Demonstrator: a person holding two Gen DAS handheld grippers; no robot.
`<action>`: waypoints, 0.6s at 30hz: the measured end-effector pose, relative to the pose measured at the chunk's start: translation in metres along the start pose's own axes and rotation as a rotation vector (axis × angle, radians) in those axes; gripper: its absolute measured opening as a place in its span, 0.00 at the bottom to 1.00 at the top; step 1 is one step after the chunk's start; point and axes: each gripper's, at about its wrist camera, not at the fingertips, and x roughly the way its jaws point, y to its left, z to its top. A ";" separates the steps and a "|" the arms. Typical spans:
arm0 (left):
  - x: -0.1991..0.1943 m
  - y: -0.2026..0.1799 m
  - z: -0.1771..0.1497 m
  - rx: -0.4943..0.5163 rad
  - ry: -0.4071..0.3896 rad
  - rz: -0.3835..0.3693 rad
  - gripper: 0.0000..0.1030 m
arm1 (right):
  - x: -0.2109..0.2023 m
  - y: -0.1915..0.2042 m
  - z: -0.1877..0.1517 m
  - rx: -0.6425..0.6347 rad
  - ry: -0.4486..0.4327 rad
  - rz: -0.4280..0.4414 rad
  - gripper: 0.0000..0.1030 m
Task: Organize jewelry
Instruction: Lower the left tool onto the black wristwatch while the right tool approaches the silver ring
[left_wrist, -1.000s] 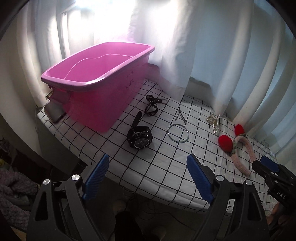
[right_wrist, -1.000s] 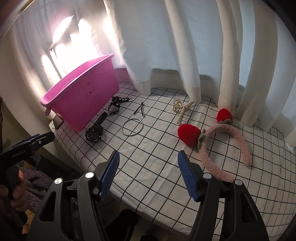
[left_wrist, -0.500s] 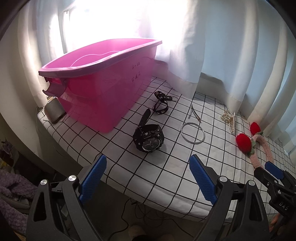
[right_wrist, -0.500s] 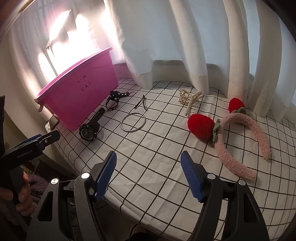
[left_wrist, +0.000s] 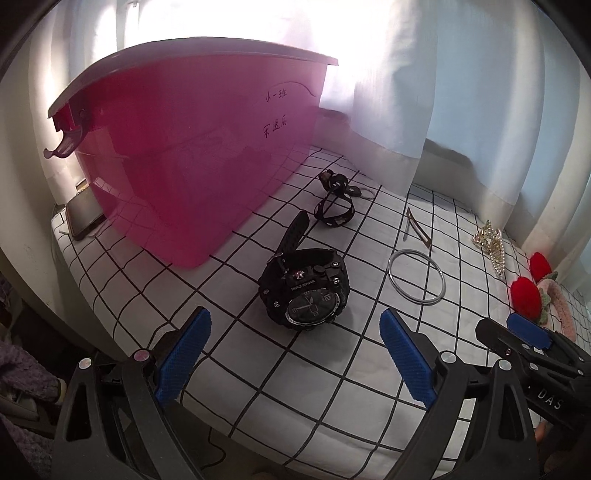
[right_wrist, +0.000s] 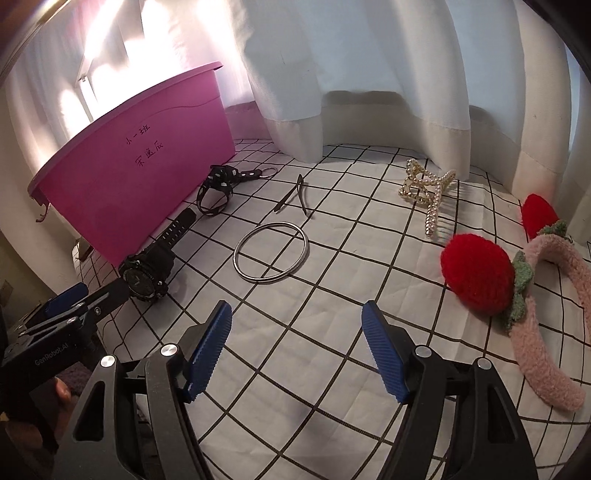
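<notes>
A black wristwatch (left_wrist: 304, 286) lies on the checked cloth just ahead of my open, empty left gripper (left_wrist: 295, 354); it also shows in the right wrist view (right_wrist: 147, 271). A pink tub (left_wrist: 192, 147) stands at the left, also in the right wrist view (right_wrist: 136, 173). A silver bangle (right_wrist: 271, 251) lies ahead of my open, empty right gripper (right_wrist: 297, 349). A black strap with a key ring (right_wrist: 221, 188), a dark hair clip (right_wrist: 295, 195), a pearl claw clip (right_wrist: 426, 195) and a pink headband with red strawberries (right_wrist: 517, 288) lie further off.
White curtains (right_wrist: 369, 74) hang behind the table. A phone (left_wrist: 83, 214) lies at the table's left edge beside the tub. The table's near edge runs just under both grippers. My right gripper shows at the lower right of the left wrist view (left_wrist: 528, 332).
Both grippers have moved forward and lower toward the table. The watch now sits close in front of the left gripper, the bangle nearer the right. Jaws stayed open.
</notes>
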 end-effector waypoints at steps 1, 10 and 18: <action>0.003 -0.001 0.000 0.009 -0.004 0.008 0.89 | 0.004 -0.001 0.001 -0.005 -0.004 0.004 0.68; 0.021 -0.001 0.009 -0.006 -0.023 0.004 0.89 | 0.035 0.004 0.013 -0.021 0.003 0.004 0.68; 0.033 0.000 0.018 0.012 -0.018 0.010 0.89 | 0.052 0.006 0.022 -0.030 0.029 -0.025 0.68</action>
